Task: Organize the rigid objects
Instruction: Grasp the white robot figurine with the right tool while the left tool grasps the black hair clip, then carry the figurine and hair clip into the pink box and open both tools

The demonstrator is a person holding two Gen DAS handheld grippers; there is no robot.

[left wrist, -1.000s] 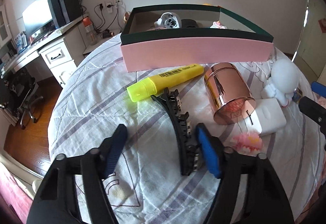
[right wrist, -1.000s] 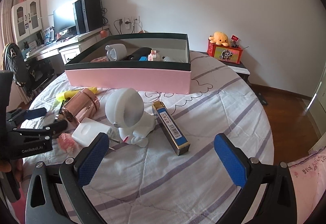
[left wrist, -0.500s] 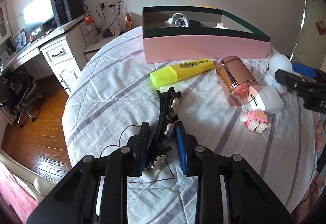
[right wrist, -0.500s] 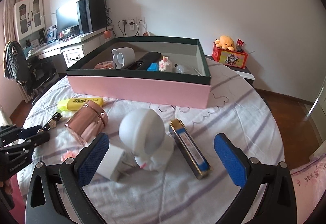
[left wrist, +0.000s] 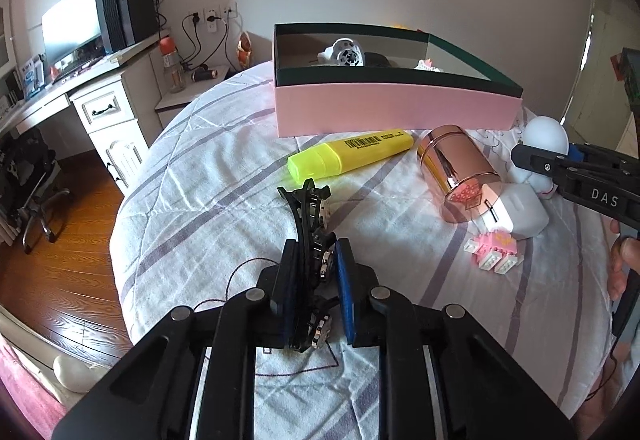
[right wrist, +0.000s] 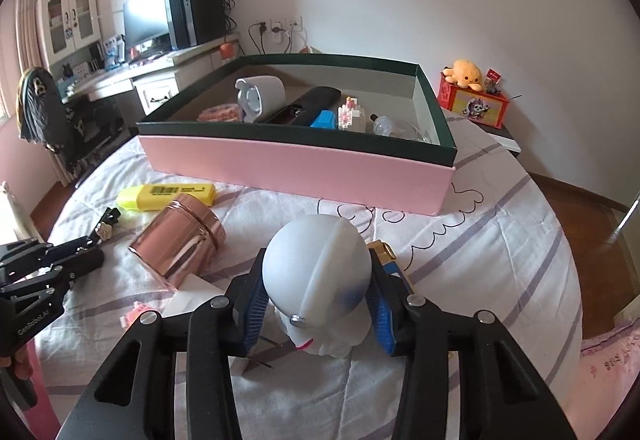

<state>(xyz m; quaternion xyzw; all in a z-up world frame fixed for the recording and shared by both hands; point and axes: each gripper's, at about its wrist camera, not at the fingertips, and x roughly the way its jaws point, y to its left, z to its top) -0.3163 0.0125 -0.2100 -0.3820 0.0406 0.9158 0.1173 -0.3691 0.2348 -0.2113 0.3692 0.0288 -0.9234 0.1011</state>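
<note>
Left wrist shows left fingers [left wrist: 316,272] clamping hair clip [left wrist: 311,224]; right fingers [right wrist: 318,306] grip figurine [right wrist: 320,272].

In the right wrist view, the white round-headed figure [right wrist: 320,272] hides most of the blue-and-gold box [right wrist: 386,254] behind it and much of the white charger block [right wrist: 192,294] beside it. Only a corner of the pink brick toy [right wrist: 134,314] shows past the finger. In the left wrist view, the near end of the black hair clip [left wrist: 310,240] is lost between the blue pads [left wrist: 345,292], and the pink box [left wrist: 392,107] wall cuts off the lower parts of its contents.
</note>
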